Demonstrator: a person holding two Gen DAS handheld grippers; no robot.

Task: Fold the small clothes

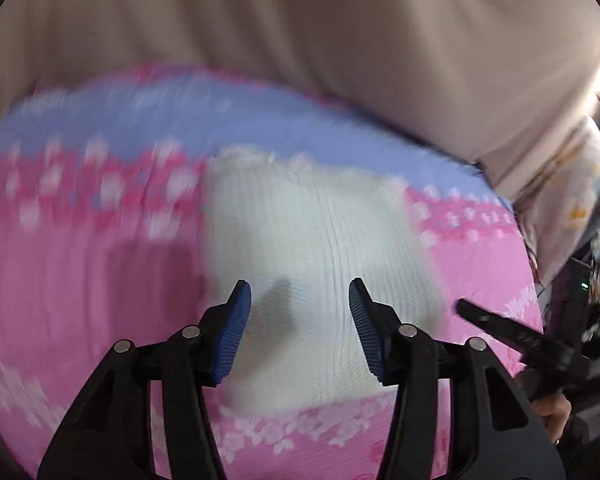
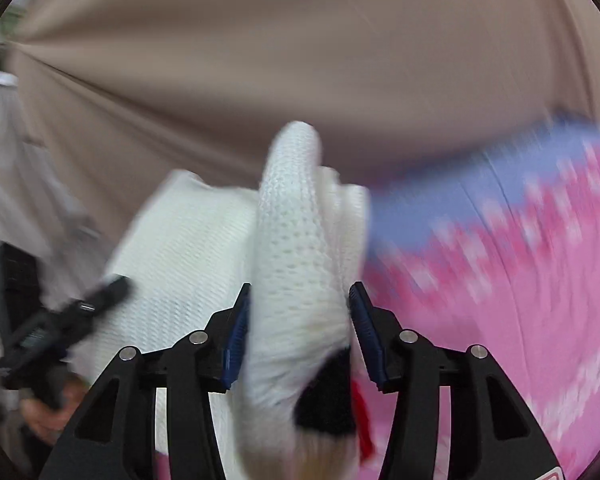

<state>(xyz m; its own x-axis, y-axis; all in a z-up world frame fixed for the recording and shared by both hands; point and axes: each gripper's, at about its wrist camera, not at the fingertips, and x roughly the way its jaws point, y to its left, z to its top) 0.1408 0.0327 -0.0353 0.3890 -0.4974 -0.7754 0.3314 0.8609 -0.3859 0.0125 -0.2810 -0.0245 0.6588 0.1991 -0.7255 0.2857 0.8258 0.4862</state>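
White ribbed knit garment [image 1: 312,256] is lying folded flat on the pink and lavender flower-print bedspread [image 1: 80,280], beige curtain-ish fabric [image 1: 300,20] behind it. Left gripper [image 1: 300,330] hovers over it, jaws about half open with nothing between them. Right gripper [image 2: 298,334] has a bunched-up roll of the same white knit [image 2: 296,240] sitting between its blue pads [image 2: 234,338]; jaws about half apart, can't tell if they're actually pinching it. Pretty blurry overall.
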